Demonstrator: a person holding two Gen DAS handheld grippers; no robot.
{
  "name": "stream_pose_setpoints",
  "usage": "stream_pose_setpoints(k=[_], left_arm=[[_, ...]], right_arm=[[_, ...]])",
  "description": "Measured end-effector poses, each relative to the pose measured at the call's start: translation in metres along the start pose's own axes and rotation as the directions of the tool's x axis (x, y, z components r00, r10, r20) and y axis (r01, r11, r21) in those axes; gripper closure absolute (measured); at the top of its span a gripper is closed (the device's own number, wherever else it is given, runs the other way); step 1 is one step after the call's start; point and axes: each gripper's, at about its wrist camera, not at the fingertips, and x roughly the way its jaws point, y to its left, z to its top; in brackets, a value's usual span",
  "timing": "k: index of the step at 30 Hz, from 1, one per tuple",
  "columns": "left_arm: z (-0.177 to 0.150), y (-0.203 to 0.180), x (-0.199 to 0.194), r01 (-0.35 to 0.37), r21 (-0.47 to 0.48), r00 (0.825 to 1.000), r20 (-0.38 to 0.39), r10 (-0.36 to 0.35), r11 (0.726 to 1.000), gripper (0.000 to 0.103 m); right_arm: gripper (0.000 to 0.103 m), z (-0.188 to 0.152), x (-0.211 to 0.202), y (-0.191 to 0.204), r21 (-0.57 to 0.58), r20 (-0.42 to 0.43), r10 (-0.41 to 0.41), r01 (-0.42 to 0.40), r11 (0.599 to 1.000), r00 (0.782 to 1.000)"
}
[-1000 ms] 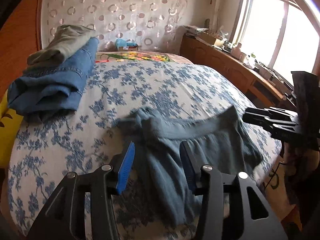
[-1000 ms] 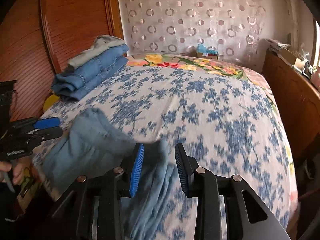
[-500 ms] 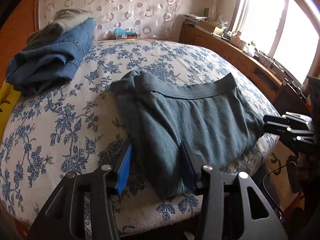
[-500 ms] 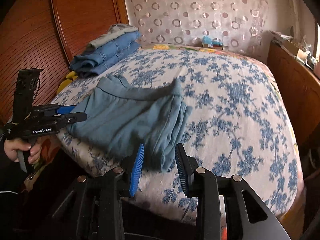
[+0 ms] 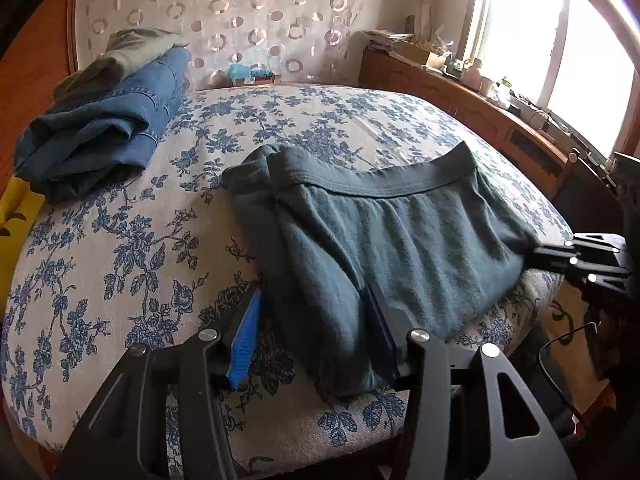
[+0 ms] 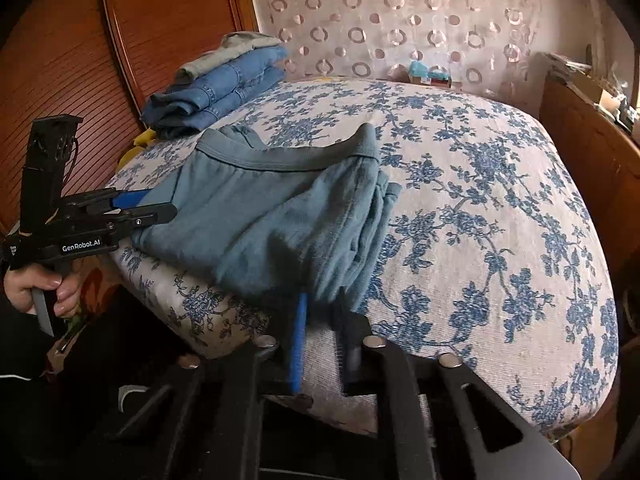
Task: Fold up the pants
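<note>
Grey-blue pants [image 5: 400, 240] lie folded on the flowered bed [image 5: 120, 260] near its front edge, with the waistband on the far side. My left gripper [image 5: 312, 296] straddles the near left fold. Its jaws are opening, and the blue pad [image 5: 246, 340] stands clear of the cloth. In the right wrist view this left gripper [image 6: 156, 206] sits at the pants' [image 6: 260, 220] left edge, held by a hand [image 6: 40, 284]. My right gripper [image 6: 322, 304] is closing its jaws on the near right corner, and it looks pinched on that edge [image 5: 532, 250].
A stack of folded jeans [image 5: 108, 128] topped by a grey garment sits at the bed's far left, beside the wooden headboard [image 6: 168, 20]. A yellow item [image 5: 16, 216] lies below it. A cluttered wooden cabinet [image 5: 480, 108] runs under the window on the right.
The pants came down and settled flat on the bed near its front edge, and both grippers sank with them. The right gripper's jaws closed in on the cloth.
</note>
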Motion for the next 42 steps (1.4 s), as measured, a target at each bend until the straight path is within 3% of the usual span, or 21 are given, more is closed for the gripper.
stream_pose_setpoints(k=[4, 13, 20, 22, 24, 30, 42], left_arm=[[-0.001, 0.001, -0.001, -0.001, 0.001, 1.0, 0.005, 0.001, 1.0, 0.052], [-0.001, 0.002, -0.001, -0.008, -0.002, 1.0, 0.007, 0.008, 1.0, 0.051], [-0.001, 0.001, -0.001, -0.013, -0.009, 1.0, 0.009, 0.013, 1.0, 0.049], [-0.001, 0.001, 0.0, -0.014, -0.009, 1.0, 0.01, 0.015, 1.0, 0.049], [0.0, 0.0, 0.0, -0.017, -0.009, 1.0, 0.011, 0.018, 1.0, 0.048], [-0.001, 0.0, 0.001, -0.022, -0.011, 1.0, 0.019, 0.022, 1.0, 0.044], [0.003, 0.002, 0.005, -0.037, -0.011, 0.999, 0.007, 0.037, 0.999, 0.034]], right_arm=[[0.096, -0.005, -0.006, -0.002, 0.013, 0.012, -0.017, 0.017, 1.0, 1.0], [0.096, -0.005, -0.014, -0.005, 0.041, 0.023, 0.028, -0.029, 0.999, 0.999], [0.091, 0.003, -0.031, -0.002, 0.029, 0.065, -0.013, 0.011, 1.0, 0.998], [0.076, 0.005, -0.036, -0.003, 0.045, 0.084, -0.018, 0.015, 0.999, 0.996], [0.069, 0.007, -0.04, -0.006, 0.062, 0.1, -0.018, 0.011, 0.998, 0.995], [0.057, 0.015, -0.029, -0.012, 0.084, 0.101, -0.024, 0.016, 0.996, 0.995], [0.055, 0.043, 0.028, -0.014, 0.094, 0.038, -0.06, 0.057, 0.994, 0.997]])
